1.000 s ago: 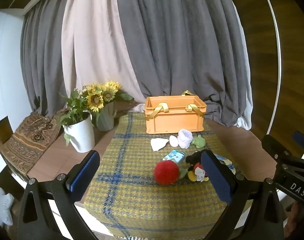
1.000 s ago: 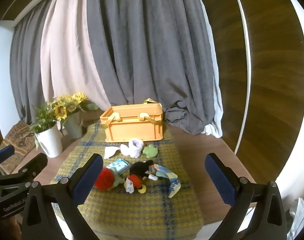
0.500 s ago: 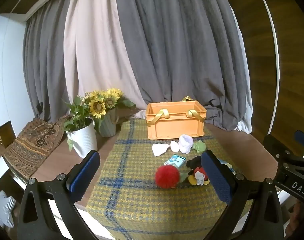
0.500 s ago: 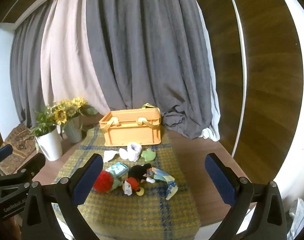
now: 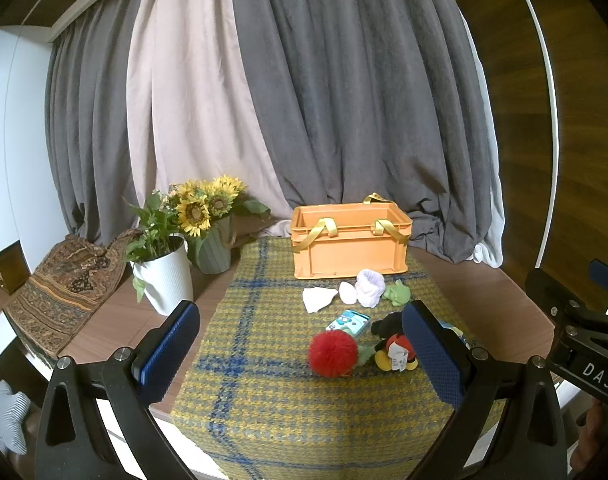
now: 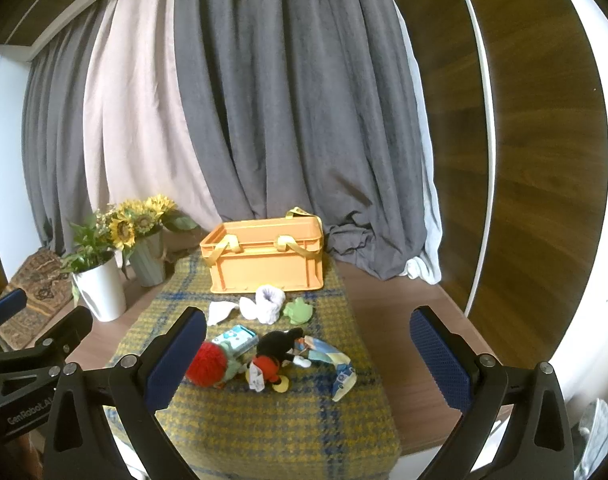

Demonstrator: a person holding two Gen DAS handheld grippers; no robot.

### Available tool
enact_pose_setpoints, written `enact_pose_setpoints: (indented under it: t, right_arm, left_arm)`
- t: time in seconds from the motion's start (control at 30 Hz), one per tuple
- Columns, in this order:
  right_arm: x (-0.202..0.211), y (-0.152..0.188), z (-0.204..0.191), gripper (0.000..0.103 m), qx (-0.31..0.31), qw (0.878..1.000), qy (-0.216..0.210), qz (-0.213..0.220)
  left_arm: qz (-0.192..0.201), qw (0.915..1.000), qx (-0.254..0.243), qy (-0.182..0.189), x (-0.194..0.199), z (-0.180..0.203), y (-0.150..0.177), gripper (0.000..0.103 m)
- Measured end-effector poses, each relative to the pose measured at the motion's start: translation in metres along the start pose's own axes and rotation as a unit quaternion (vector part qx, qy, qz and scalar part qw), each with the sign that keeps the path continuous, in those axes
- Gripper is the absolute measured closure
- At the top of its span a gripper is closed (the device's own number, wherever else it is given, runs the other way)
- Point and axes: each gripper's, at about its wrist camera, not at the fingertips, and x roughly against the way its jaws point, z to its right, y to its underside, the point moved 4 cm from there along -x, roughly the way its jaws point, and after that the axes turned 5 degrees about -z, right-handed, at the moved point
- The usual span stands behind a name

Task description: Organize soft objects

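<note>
An orange crate with yellow strap handles stands at the far end of a yellow-and-blue checked cloth. In front of it lie white socks, a white cloth piece, a green frog toy, a blue-white packet, a red pompom, a black-and-red mouse plush and a patterned blue cloth. My left gripper and right gripper hover open, short of the toys, holding nothing.
A white pot with a green plant and a grey-green vase of sunflowers stand left of the cloth on the wooden table. A patterned fabric drapes at the far left. Grey and pale curtains hang behind.
Both grippers have drawn back and risen slightly, so the crate and toys look a little farther off. Nothing on the table has moved.
</note>
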Motion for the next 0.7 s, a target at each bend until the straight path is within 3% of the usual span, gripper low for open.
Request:
enact_pose_setpoints:
  t: [0.7]
  right_arm:
    - [-0.0018,-0.0005,0.0,0.0,-0.001,1.0,0.0,0.001]
  left_arm:
    - [0.0,1.0,0.0,-0.001,-0.0002,0.0002,-0.0005,0.0]
